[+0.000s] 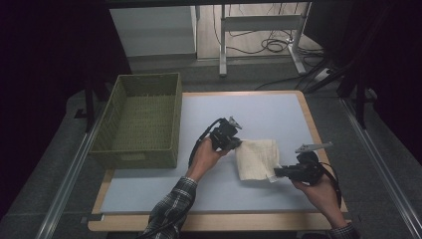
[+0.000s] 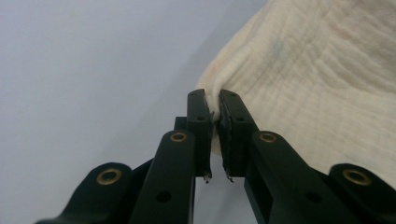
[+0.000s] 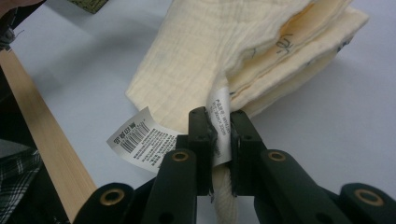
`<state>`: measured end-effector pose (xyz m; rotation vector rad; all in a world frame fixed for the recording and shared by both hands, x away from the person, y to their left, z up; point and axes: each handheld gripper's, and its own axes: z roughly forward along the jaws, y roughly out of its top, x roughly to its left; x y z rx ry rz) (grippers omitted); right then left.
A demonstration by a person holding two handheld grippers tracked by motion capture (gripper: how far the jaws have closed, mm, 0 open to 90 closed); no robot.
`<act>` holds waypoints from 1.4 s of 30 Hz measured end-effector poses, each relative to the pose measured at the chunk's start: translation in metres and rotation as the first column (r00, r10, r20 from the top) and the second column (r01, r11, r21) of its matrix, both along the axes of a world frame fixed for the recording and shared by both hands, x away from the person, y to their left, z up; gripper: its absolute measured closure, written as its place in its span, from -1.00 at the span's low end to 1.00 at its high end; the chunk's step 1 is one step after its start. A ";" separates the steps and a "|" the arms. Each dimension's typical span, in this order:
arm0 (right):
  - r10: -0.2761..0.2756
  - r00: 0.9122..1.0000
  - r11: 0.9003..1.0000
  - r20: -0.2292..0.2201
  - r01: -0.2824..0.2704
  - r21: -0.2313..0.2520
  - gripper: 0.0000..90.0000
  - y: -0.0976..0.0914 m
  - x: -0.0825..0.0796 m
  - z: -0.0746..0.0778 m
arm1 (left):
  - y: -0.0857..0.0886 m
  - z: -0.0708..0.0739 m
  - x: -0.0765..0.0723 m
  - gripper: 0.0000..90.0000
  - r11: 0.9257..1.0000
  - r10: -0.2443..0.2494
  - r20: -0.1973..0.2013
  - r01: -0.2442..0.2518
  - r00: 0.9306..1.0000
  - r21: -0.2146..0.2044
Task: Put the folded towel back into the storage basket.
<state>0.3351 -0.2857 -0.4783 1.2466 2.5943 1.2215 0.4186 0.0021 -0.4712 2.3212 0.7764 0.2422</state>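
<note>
Up close, the right tongs [image 3: 219,135] pinch the cloth [image 3: 196,60] with its label [image 3: 142,140], while the left tongs [image 2: 213,116] clamp its edge.

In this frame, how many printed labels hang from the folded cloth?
2: a barcoded white label left of the right gripper's fingers, and a narrow white label pinched between them. The folded cream muslin cloth may hide others.

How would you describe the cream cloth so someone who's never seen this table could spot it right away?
Start at the pale blue mat covering the wooden table, with the woven olive-green rectangular basket at its left. The folded cream crinkled muslin cloth sits right of the basket, pinched between the left claw and right claw. It is the only soft fabric there, with a white barcode label at one corner.
</note>
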 end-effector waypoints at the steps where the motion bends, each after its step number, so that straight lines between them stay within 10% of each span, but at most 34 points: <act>1: 0.004 1.000 1.000 0.002 -0.004 -0.001 0.81 0.003 0.001 0.001 | 0.002 0.002 0.000 0.86 1.000 0.002 0.001 -0.002 1.000 0.004; 42: 0.159 0.986 0.986 0.047 -0.161 0.041 0.80 0.101 0.033 0.049 | 0.094 0.079 0.007 0.85 0.977 0.079 -0.020 -0.074 0.997 0.200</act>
